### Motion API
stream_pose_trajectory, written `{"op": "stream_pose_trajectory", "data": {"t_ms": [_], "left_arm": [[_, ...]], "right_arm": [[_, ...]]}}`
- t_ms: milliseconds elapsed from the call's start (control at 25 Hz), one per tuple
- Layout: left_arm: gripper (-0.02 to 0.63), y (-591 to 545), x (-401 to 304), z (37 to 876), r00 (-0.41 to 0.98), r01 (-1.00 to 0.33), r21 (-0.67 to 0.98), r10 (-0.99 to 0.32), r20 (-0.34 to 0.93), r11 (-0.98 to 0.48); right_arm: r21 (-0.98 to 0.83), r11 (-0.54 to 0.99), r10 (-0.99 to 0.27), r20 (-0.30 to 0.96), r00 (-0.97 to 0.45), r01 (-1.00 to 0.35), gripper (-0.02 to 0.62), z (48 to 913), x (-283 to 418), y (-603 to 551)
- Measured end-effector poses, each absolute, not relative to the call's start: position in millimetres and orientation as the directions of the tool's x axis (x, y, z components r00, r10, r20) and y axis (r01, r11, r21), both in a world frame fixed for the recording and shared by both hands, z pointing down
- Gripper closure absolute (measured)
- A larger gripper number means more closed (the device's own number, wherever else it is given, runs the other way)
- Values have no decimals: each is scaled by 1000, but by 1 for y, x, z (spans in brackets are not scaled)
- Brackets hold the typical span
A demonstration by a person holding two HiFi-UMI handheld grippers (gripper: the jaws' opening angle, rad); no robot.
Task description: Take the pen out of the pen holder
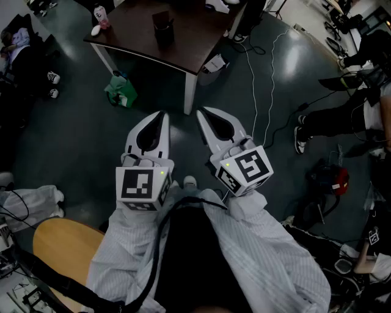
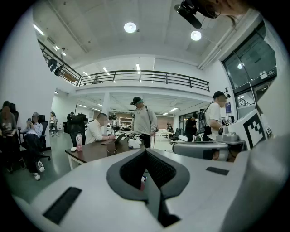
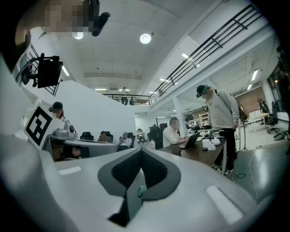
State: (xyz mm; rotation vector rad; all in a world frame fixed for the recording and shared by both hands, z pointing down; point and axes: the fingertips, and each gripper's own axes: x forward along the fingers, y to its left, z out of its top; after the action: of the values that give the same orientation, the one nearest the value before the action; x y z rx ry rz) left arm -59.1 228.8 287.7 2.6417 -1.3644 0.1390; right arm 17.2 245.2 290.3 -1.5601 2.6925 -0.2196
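A dark pen holder (image 1: 164,29) stands on the brown table (image 1: 140,43) far ahead of me, well out of reach; any pen in it is too small to make out. In the left gripper view the pen holder (image 2: 111,147) appears as a small brown cup on the table (image 2: 90,153). My left gripper (image 1: 161,115) and right gripper (image 1: 201,112) hang side by side over the floor, level, pointing towards the table. Both are shut with nothing between the pads. The left gripper's (image 2: 146,152) tips meet, and so do the right gripper's (image 3: 141,150).
A pink bottle (image 1: 99,15) and a white mouse (image 1: 96,30) sit at the table's left corner. A green bag (image 1: 121,90) lies by the table leg, and cables (image 1: 253,79) run over the floor. One person (image 2: 144,122) stands and another person (image 2: 96,130) sits at the table.
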Motion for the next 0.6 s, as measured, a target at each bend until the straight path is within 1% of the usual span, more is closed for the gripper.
{"op": "stream_pose_trajectory", "data": {"t_ms": [320, 600], "left_arm": [[601, 230, -43, 299, 580, -815, 99, -798, 165, -571], [601, 234, -51, 289, 584, -812, 97, -796, 160, -576]], "right_arm": [[-140, 491, -864, 46, -501, -860, 594, 298, 33, 245], [-148, 492, -865, 32, -501, -858, 594, 287, 24, 251]]}}
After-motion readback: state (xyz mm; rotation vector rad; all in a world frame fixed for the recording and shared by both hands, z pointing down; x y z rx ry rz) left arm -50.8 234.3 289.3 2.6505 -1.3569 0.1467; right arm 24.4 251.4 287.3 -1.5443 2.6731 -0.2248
